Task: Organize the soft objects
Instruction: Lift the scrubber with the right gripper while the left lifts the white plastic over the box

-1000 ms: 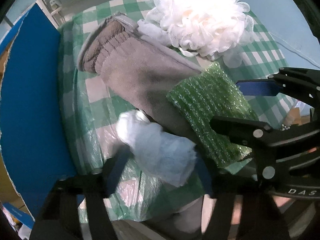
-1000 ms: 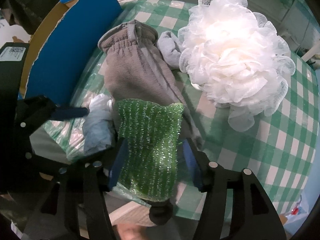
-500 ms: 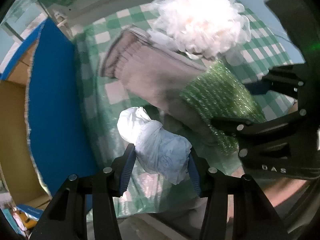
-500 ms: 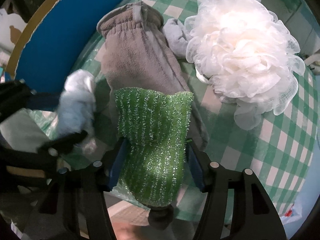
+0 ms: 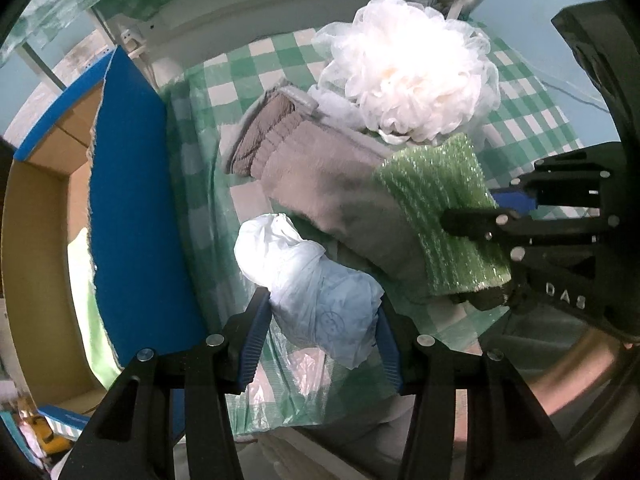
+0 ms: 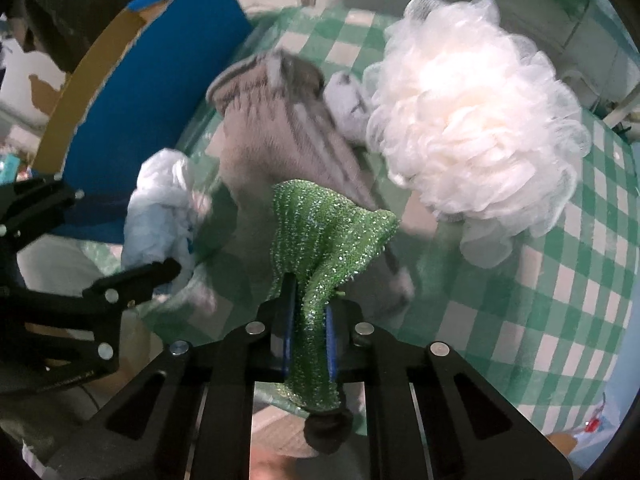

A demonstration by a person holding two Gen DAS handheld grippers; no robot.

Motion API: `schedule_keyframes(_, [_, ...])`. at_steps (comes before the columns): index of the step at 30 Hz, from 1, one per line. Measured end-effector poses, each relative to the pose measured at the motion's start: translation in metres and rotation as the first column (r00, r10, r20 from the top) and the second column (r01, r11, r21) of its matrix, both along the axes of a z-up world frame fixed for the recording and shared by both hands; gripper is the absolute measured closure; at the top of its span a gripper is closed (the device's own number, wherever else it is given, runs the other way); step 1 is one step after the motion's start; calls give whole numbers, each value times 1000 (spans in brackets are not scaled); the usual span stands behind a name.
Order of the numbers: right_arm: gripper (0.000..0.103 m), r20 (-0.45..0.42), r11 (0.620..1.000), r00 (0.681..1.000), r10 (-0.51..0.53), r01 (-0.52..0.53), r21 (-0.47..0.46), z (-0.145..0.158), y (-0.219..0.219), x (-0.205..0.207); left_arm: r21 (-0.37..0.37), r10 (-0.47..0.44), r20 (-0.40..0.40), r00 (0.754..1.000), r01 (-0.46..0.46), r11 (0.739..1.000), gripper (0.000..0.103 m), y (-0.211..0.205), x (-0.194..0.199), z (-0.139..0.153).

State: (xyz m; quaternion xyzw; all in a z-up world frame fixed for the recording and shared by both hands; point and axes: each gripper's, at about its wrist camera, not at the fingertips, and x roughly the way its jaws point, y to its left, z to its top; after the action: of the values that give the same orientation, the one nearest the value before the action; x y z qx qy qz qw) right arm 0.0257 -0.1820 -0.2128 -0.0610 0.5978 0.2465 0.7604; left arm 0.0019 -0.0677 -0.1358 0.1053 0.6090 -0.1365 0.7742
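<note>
both grippers at the pick-up step of sorting soft things on the checked tablecloth (image 5: 256, 64). the left gripper (image 5: 322, 330) has its blue pads on either side of a crumpled plastic bag (image 5: 316, 280), jaws fairly wide and pressed to the bundle, which appears raised off the cloth. the right gripper (image 6: 308, 344) has its jaws drawn narrow on the near end of the green scrubbing cloth (image 6: 320, 236), whose far end drapes over the grey mitt (image 6: 264, 128). the white bath puff (image 6: 476, 116) sits just beside the mitt, untouched. the next move probably calls for carrying each held item to the open cardboard box (image 5: 44, 208) at the left edge, without dragging the mitt along.
</note>
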Motion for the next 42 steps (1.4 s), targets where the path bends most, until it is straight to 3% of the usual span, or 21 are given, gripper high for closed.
schedule_keyframes(14, [93,104,994,992,-66,56,93,36,-8,15,-4,10,59,998,-10,1000,52,6,2,17])
schedule_keyframes(26, [93,193,993,978,-76,58,100,69,-12,9,32,7,187,982,-13,999,52,13,9,50])
schedule_keyframes(42, [93,279,995,959,-47,20,99,100,5,10,63,19,294,956,-39,997,52,34,6,81])
